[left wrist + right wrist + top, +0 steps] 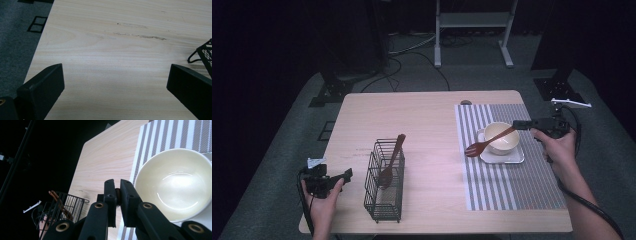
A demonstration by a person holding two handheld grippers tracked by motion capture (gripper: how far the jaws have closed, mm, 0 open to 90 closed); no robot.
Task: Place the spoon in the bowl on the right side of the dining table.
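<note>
**Spork held by its tail end over the cup**

The right gripper has its jaws clamped on the handle tip of the wooden spork, which slants across the cup on its white tray, near the worktop's right edge. So far out, it could pivot or clip the rim. The left gripper hangs wide, nothing held, at the front-left corner; the bare middle towards the wire basket offers open passage.

The person's right hand, at three o'clock in the high view, levels the right gripper toward nine o'clock, its jaws pinched nearly together. At seven o'clock, the left hand holds the left gripper pointing toward two o'clock, jaws spread wide with nothing between them.
</note>
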